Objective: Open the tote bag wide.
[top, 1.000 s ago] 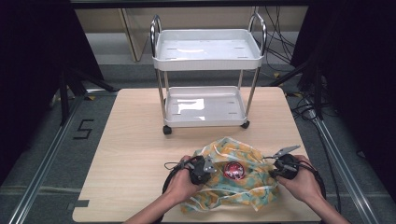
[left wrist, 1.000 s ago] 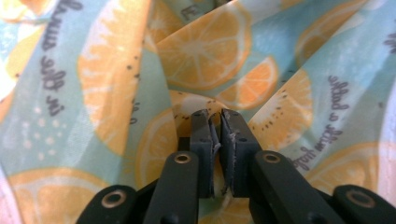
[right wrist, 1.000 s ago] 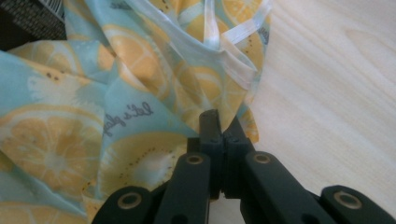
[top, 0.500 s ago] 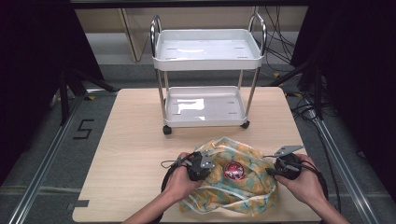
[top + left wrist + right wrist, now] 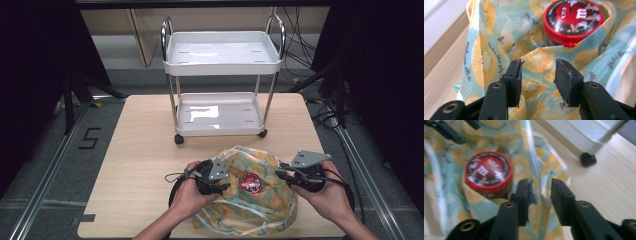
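A patterned bag (image 5: 250, 205) of pale teal cloth printed with orange citrus slices lies crumpled on the near part of the wooden worktop (image 5: 140, 165), between the person's two hands. Inside its open mouth stands a round red candy tin (image 5: 250, 182), lid up (the lid carries a cartoon face and a white letter m); the cloth rises around it on all sides.

The left claw (image 5: 222, 186) sits at the bag's left edge, just beside the tin. In the left gripper view its jaws stand apart, having just been opening, and a fold of the bag's rim (image 5: 537, 62) lies in the gap between them; the pads do not press on it. The tin (image 5: 573, 21) shows just beyond that fold, slightly right of the jaws' line.

The right claw (image 5: 281, 175) is at the bag's right edge, the hand (image 5: 327, 197) behind it. In the right gripper view its jaws are parted with a narrow gap, and a thin upright edge of the bag (image 5: 540, 192) runs up through that gap; the picture is blurred, and I cannot tell whether the pads touch the cloth. The tin (image 5: 488, 173) is to the left of these jaws, close by.

Farther back on the worktop stands a white two-tier trolley (image 5: 222, 75) on small black wheels, well apart from the bag.
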A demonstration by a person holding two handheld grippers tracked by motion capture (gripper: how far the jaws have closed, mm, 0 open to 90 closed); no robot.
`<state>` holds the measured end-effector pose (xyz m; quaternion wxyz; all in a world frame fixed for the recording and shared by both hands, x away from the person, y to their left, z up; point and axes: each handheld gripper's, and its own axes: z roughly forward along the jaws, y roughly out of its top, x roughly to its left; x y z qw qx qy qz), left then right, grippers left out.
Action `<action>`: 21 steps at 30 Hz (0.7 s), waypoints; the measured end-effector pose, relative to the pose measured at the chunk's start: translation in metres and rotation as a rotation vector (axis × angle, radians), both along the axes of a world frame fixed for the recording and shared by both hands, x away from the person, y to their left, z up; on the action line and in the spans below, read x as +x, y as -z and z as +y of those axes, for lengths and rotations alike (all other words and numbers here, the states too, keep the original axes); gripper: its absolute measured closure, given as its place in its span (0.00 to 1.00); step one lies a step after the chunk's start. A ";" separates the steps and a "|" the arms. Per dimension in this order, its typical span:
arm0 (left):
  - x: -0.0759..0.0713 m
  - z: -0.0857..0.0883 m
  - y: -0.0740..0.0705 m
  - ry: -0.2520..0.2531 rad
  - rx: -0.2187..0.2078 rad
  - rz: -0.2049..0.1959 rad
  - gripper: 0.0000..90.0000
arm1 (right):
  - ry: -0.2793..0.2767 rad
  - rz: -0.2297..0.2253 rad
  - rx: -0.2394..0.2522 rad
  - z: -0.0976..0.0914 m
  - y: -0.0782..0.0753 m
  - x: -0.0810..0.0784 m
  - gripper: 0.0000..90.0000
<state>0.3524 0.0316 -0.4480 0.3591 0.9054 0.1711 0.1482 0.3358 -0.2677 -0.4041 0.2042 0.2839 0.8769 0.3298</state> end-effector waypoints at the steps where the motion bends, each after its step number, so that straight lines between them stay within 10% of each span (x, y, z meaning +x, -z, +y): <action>1: -0.002 0.000 -0.001 0.000 -0.013 0.000 0.61 | -0.020 0.014 0.000 0.002 0.001 -0.002 0.86; 13: -0.011 0.006 -0.007 0.003 -0.041 0.012 0.58 | -0.129 0.155 0.015 0.014 0.021 -0.011 0.88; 21: -0.014 0.004 -0.008 0.013 -0.042 0.010 0.58 | -0.229 0.127 -0.022 0.025 0.024 -0.015 0.74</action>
